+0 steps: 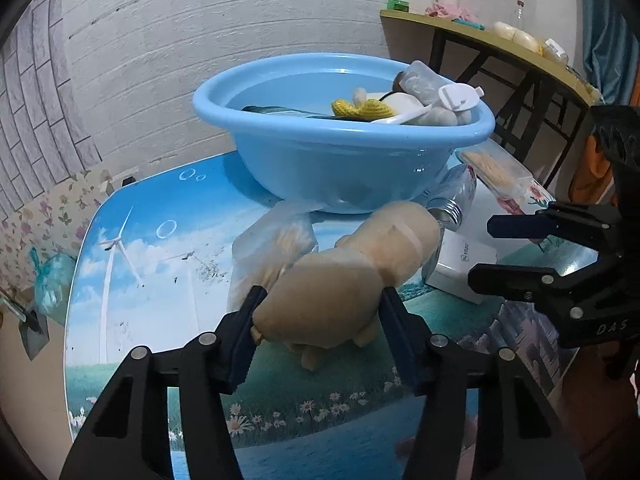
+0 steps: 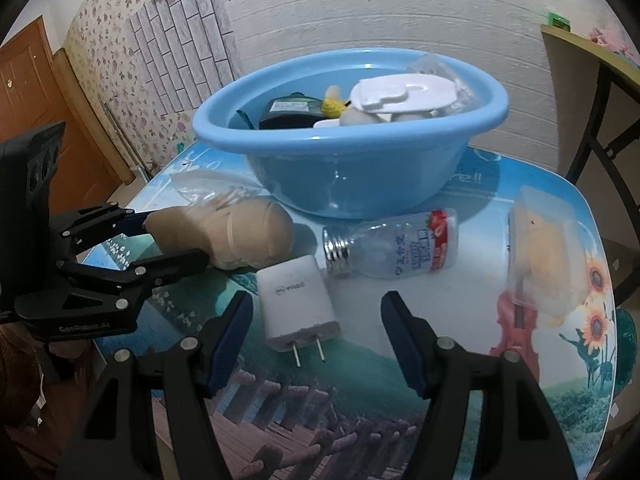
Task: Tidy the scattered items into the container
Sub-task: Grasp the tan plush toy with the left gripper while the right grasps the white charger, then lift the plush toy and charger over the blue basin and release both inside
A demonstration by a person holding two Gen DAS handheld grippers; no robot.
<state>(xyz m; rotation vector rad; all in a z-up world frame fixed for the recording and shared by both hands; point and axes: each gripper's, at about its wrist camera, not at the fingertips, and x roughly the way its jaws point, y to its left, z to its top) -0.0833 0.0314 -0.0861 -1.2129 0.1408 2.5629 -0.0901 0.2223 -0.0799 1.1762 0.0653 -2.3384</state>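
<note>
A light blue basin stands at the back of the table and holds several items. My left gripper is shut on a beige plush toy, which is at table level in front of the basin. My right gripper is open and empty, its jaws on either side of a white plug charger. An empty clear bottle lies on its side beside the basin.
A clear plastic bag of cotton swabs lies left of the toy. A clear box with yellowish contents lies at the right. A side table with clutter stands behind right. The table edge is close.
</note>
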